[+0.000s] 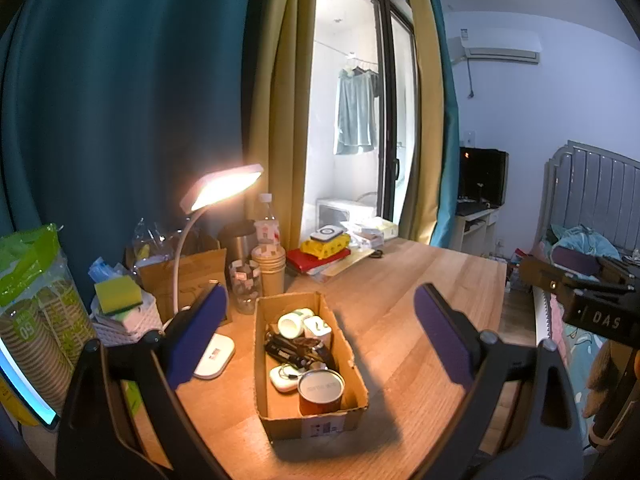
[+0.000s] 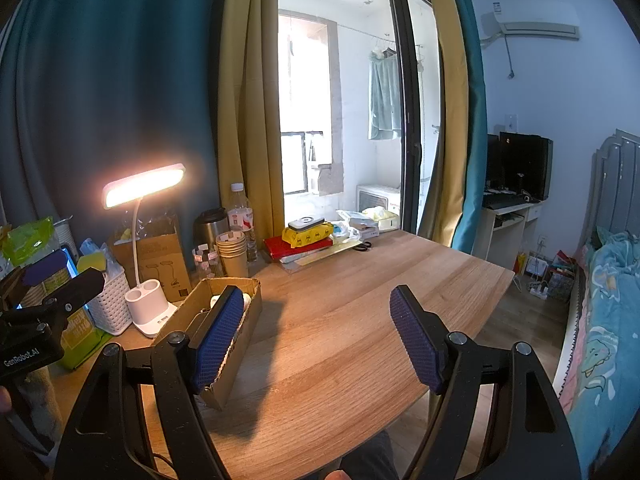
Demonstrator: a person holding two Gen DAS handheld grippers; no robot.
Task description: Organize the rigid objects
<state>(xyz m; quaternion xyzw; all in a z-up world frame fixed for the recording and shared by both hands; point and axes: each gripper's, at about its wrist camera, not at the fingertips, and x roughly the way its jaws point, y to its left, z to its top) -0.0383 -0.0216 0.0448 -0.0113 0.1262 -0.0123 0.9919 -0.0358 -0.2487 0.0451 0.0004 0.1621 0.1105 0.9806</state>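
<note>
Nearest your left lens, the left tool [image 1: 320, 328] stands with its blue pads spread wide and nothing between them but air; the cardboard box [image 1: 344, 412] sits on the bench [image 1: 420, 280] just ahead, framed between the fingers. Inside the box you have an orange tin [image 1: 321, 392] with a grey lid at the near end, a white earbud case [image 1: 282, 378] beside it, a dark tangle of small items in the middle, and a white roll [image 1: 290, 324] and a white cube [image 1: 317, 330] at the far end. Your right tool [image 2: 318, 340] is likewise wide apart and holds nothing; it hangs over bare bench, with the box at its left finger. A lit desk lamp [image 2: 144, 184] stands left of the box, and paper cups [image 2: 232, 256] stand behind it.
</note>
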